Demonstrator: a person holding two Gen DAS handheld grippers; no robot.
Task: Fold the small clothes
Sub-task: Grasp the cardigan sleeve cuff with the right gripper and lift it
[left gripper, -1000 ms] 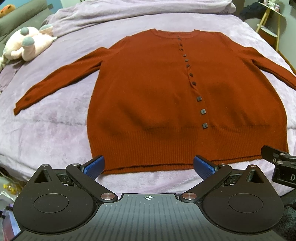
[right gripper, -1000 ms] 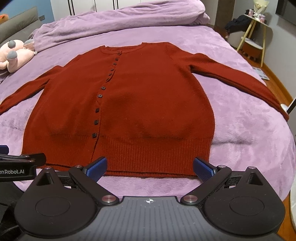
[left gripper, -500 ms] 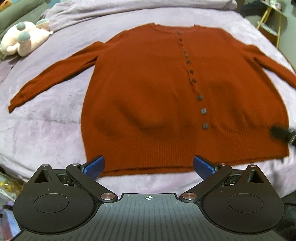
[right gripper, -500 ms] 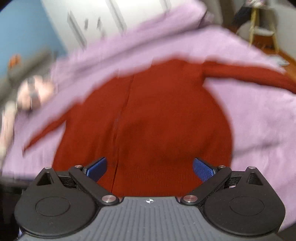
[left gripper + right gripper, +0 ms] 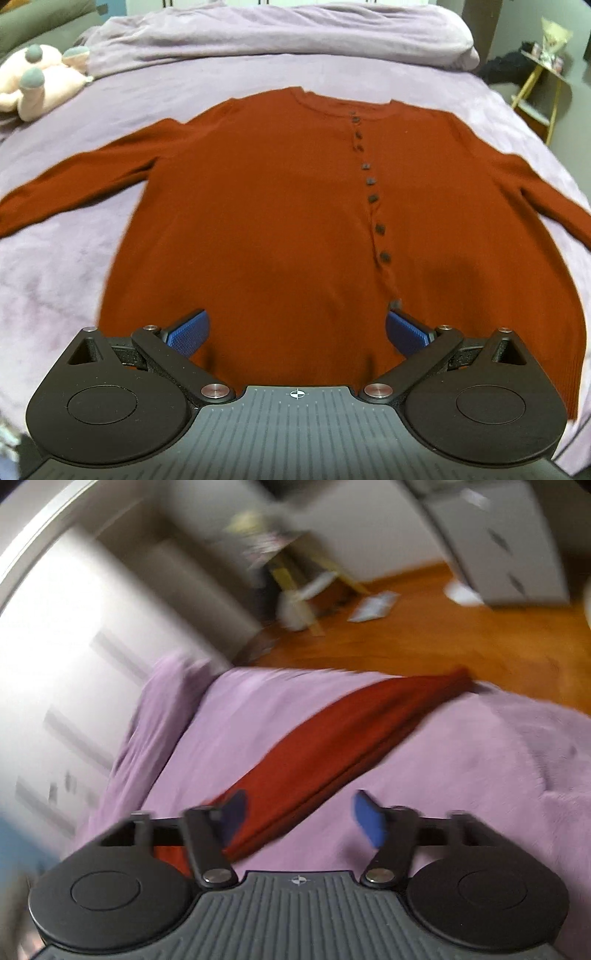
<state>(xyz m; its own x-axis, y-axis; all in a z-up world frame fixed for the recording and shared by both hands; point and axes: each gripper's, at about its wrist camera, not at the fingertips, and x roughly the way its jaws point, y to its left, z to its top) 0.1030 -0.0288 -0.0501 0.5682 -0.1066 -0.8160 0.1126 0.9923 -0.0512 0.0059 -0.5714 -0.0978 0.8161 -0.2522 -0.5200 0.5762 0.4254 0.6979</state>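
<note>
Cardigan (image 5: 295, 229) lies flat on the bed (image 5: 55, 277). Left gripper (image 5: 297, 332) wide open, empty. Right gripper (image 5: 297, 821), jaws just narrowing, straddles the sleeve (image 5: 332, 746) unpinched. Advise gripping both sleeve layers.

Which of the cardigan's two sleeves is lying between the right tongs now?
The right sleeve, running toward the bed edge beside the wooden floor. It passes between the just-closing right tongs. The other sleeve lies spread toward the plush toy.
</note>
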